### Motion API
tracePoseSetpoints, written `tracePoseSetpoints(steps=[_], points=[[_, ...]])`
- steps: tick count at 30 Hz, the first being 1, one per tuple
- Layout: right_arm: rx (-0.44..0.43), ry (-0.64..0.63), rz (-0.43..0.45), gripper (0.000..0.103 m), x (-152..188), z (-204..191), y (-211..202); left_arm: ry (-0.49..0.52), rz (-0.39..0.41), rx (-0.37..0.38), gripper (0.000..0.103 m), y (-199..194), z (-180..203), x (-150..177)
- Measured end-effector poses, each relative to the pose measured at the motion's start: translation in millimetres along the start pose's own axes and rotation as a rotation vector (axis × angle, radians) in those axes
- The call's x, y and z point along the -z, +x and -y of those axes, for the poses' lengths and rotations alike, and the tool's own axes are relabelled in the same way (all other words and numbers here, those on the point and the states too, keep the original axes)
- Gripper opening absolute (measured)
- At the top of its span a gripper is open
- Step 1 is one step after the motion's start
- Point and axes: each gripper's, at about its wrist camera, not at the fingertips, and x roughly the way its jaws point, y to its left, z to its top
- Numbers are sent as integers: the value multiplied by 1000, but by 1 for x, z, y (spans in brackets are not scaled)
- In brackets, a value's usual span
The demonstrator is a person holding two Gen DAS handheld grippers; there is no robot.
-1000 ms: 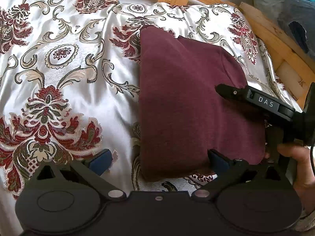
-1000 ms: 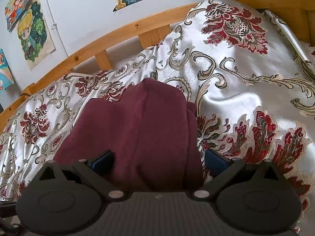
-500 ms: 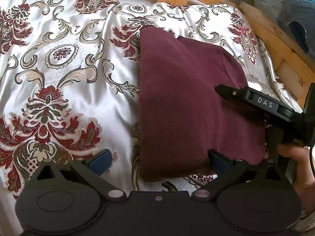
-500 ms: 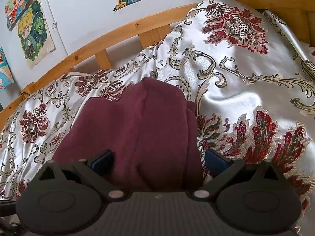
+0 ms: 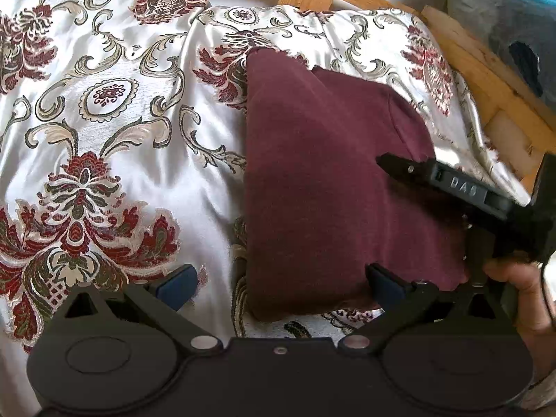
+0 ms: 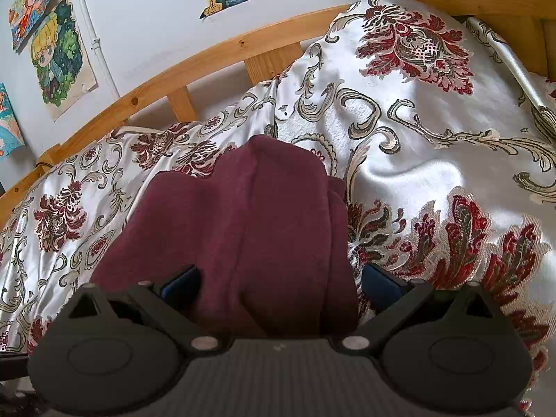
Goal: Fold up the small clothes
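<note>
A folded maroon garment [image 5: 323, 173] lies flat on the floral satin bedspread [image 5: 104, 139]. My left gripper [image 5: 278, 278] is open, its jaws wide apart at the garment's near left corner, holding nothing. My right gripper [image 6: 278, 278] is open with the garment [image 6: 250, 222] lying between its blue pads, not pinched. The right gripper also shows in the left wrist view [image 5: 462, 191], resting over the garment's right edge, with the hand behind it.
A wooden bed frame [image 6: 194, 66] runs behind the bedspread. Colourful posters [image 6: 59, 55] hang on the white wall. A plastic bag [image 5: 504, 17] sits beyond the frame at the right.
</note>
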Motion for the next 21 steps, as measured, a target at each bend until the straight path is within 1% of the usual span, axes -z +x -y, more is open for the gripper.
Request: tracePoseSetpoints(steps=[4,7,9,11,12,14,18,21], points=[[1,-1,0,102,0,0,0,-44,27,63,102,-8,-9,-10],[0,0,0,102,1,0,0,-77,86,103,102,-15,-17,-25],[0,1,2,102,1,-1,-1,-94,114,111,102,-14,-22,-37],[-3,5,6,102,1,1,-1,-98,98,81,102,-5,-25,-48],[-5,9,8,102,0,1,-1,-99,83,80,102,1,-27,-52],[-8,15,11,101,0,3,-1,-104,47,105,101,11,-31,-57],[-8,17,15,101,1,3,-1,-120,-26,172,92,31,-38,-58],[-6,14,15,101,1,3,-1,-141,-47,197,92,40,-43,-56]])
